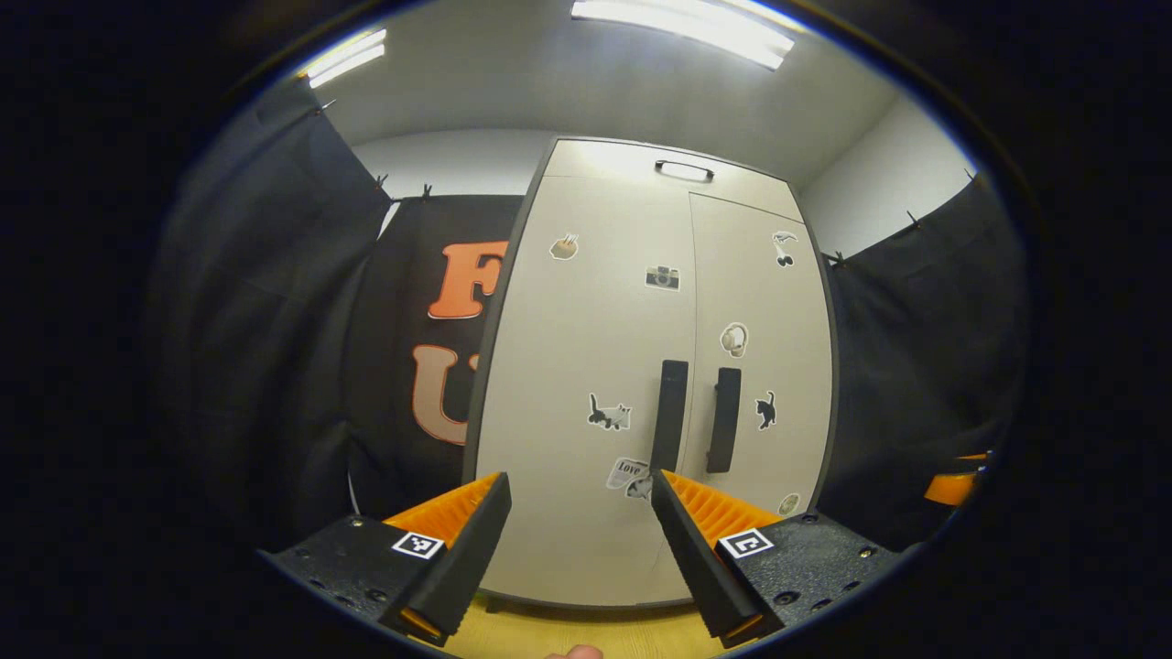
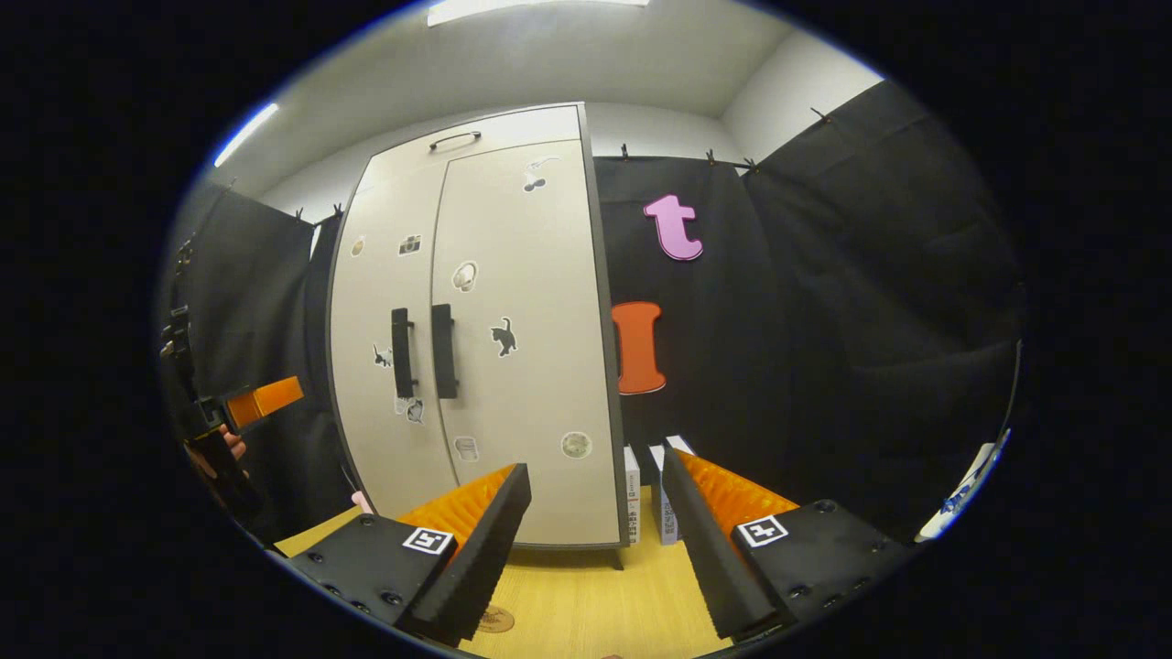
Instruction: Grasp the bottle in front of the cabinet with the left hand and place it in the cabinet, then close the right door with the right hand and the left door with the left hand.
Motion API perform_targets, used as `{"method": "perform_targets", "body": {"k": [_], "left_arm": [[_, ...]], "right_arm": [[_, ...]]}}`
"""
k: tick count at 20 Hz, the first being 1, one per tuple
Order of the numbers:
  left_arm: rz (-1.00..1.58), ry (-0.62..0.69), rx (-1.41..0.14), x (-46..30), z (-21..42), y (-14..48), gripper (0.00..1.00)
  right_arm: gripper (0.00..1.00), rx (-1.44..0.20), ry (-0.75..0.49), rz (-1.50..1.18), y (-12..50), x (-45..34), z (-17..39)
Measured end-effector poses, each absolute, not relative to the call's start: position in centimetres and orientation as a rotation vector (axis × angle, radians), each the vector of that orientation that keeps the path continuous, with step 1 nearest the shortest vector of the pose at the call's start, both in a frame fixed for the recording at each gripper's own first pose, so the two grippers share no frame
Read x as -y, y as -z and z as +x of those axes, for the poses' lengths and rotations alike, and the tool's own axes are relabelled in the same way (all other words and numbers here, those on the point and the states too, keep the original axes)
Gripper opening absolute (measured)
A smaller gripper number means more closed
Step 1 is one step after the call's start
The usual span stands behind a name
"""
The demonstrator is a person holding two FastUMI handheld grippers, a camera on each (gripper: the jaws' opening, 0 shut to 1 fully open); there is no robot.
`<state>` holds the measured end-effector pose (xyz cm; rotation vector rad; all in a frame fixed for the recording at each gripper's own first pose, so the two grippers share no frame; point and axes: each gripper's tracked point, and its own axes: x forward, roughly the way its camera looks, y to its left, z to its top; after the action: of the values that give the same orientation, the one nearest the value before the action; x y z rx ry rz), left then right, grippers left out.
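- Step in hand, judged from the scene: final stage or already complete — both doors of the cabinet (image 1: 641, 384) sit flush, left door (image 1: 586, 366) and right door (image 1: 760, 357) meeting at a thin centre seam.
- Bottle: nothing of it visible on the counter (image 2: 586, 595) in front of the cabinet; presumably inside, behind the shut doors, though that cannot be confirmed.
- Left claw (image 1: 577, 513): released, fingers spread, nothing between them; aimed at the lower part of the left door, its handle (image 1: 669, 414) at about 1 o'clock from the finger gap.
- Right claw (image 2: 595, 513): released and empty, pointed at the cabinet's right edge.
- Next move, if any: a check that both doors are seated, then withdrawal — no grasp required.
- Left gripper view: closer, frontal look at both handles and the seam.
- Right gripper view: adds the small boxes (image 2: 655, 494) standing at the cabinet's right side, plus the other gripper in a hand at 9 o'clock.
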<state>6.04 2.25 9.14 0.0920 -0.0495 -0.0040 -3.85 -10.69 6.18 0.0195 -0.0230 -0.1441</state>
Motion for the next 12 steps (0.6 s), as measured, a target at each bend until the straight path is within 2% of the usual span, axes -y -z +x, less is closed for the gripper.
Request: {"method": "perform_targets", "body": {"k": [12], "left_arm": [[0.178, -0.103, 0.036, -5.3, -2.9, -6.1, 0.94]], "right_arm": [[0.97, -0.009, 0.009, 0.017, -3.6, 6.4, -4.1]]}}
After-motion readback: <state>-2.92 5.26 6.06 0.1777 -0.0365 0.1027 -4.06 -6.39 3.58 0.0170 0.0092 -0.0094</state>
